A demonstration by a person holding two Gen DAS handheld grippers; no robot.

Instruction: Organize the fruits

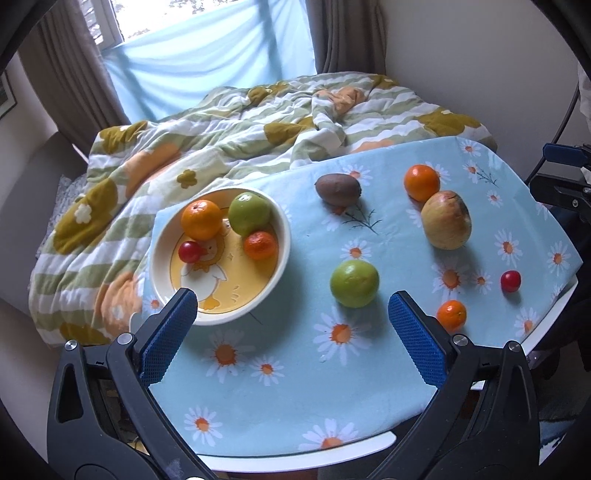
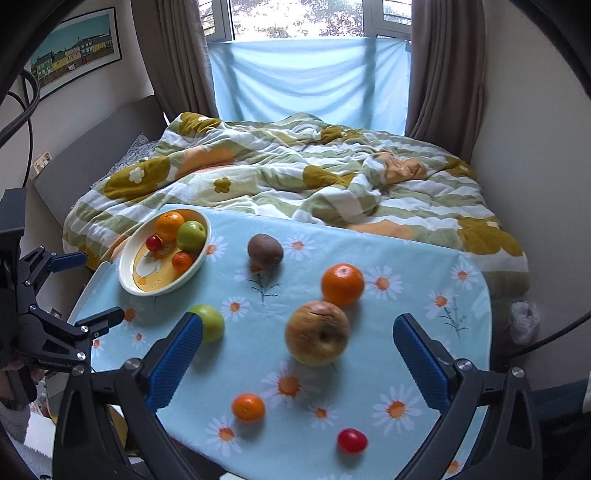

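Fruits are split: four are gathered in the bowl [image 1: 284,236], six lie scattered on the counter [image 1: 295,406]. Both tongs [image 1: 291,336] [image 2: 299,358] are held wide open and empty above it, ready for a pick.

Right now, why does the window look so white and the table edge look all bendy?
Right wrist view: daylight overexposes the window, washing it white. Both views: the fisheye lens curves the table edge and darkens the corners. Fruit shadows are soft.
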